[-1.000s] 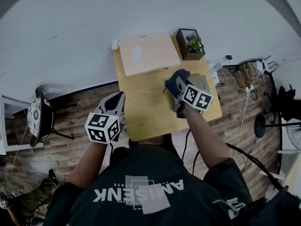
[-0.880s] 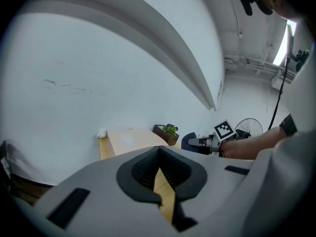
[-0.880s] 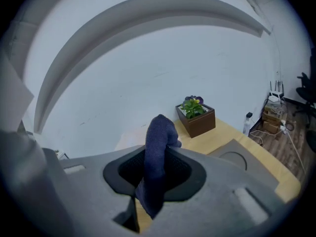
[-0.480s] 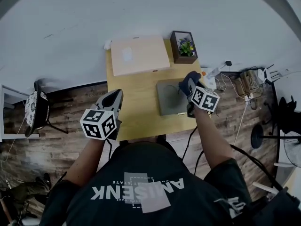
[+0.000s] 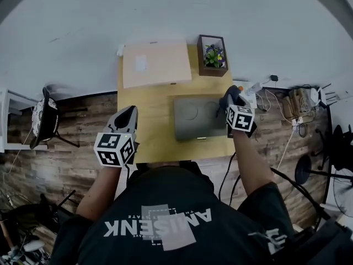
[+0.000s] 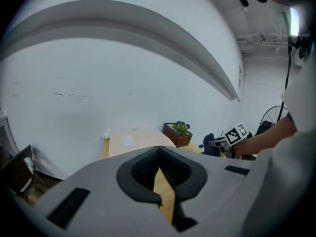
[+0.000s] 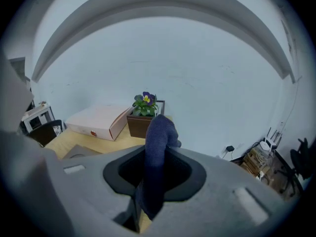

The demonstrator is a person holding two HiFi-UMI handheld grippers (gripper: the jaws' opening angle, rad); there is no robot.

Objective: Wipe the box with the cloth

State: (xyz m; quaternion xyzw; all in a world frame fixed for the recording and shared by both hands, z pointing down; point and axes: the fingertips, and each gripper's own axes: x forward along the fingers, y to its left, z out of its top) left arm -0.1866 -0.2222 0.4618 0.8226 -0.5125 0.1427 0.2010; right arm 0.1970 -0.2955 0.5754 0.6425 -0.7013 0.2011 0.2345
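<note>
Nearest, the left gripper (image 5: 128,115) is held over the table's (image 5: 157,139) front-left corner, its jaws closed together on nothing. The dark blue cloth (image 7: 159,139) is pinched in the right gripper (image 5: 229,100), which has been carried rightward off the grey mat (image 5: 193,117), now uncovered. The pink box (image 5: 156,63) lies at the far edge, well apart from the cloth; wiping appears not yet begun.

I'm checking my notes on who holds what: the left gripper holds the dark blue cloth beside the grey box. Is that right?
Not quite: the right gripper holds the dark blue cloth beside the grey box. The right gripper view shows the cloth pinched between its jaws. In the left gripper view, the left gripper has nothing between its jaws.
</note>
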